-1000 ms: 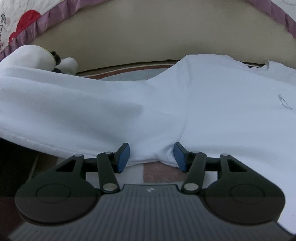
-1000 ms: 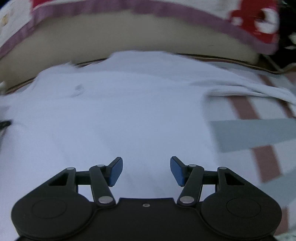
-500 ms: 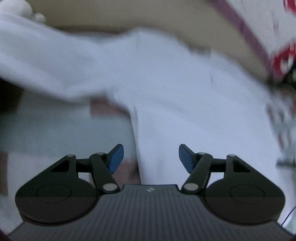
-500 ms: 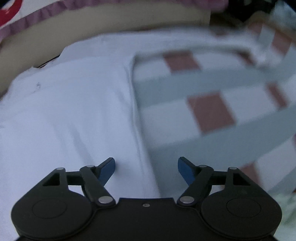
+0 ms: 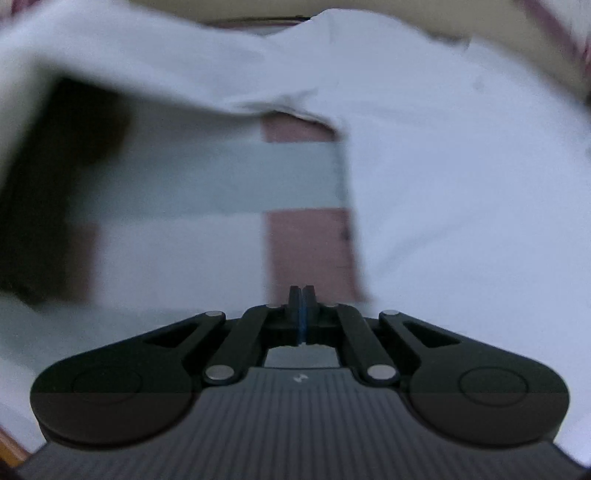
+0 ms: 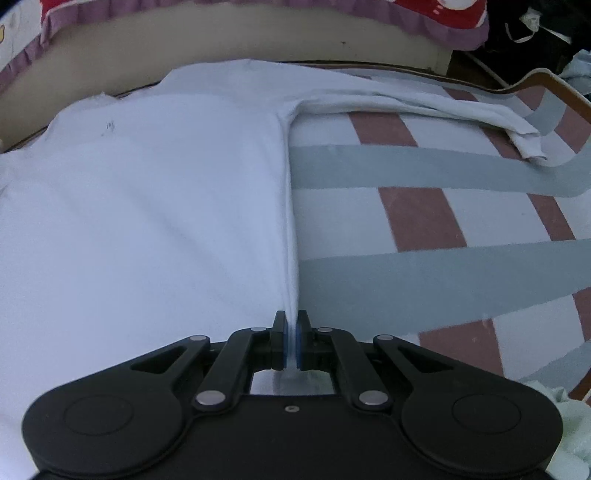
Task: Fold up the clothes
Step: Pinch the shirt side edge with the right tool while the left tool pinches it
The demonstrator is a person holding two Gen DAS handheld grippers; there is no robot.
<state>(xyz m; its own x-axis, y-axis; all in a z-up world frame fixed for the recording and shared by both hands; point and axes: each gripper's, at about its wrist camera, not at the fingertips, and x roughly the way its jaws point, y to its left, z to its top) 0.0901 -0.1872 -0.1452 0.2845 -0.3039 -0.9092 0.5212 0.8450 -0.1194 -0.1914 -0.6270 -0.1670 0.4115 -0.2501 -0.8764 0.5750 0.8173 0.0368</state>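
A white long-sleeved shirt [image 6: 147, 221] lies spread flat on a checked bed sheet [image 6: 424, 273], one sleeve [image 6: 424, 103] stretched out to the right. My right gripper [image 6: 291, 317] is closing and stands shut on the shirt's right side edge, with white cloth pinched between its blue pads. In the blurred left wrist view the shirt [image 5: 443, 166] fills the right half and its other sleeve [image 5: 147, 70] runs across the top left. My left gripper [image 5: 301, 291] is closing too, its pads meeting over the sheet [image 5: 221, 177] just left of the shirt's bottom corner. I see no cloth between them.
A beige bed end [image 6: 258, 40] rises behind the shirt, with a quilt with a purple frill [image 6: 424, 14] above it. A wooden frame rail [image 6: 546, 79] curves at the far right. Pale green cloth [image 6: 569, 424] sits at the lower right. A dark gap [image 5: 44, 184] lies left of the sheet.
Both grippers went from open to shut. The right one slid right to the shirt's side edge and pinched it. The left one swung left, past the shirt's edge, over bare sheet.
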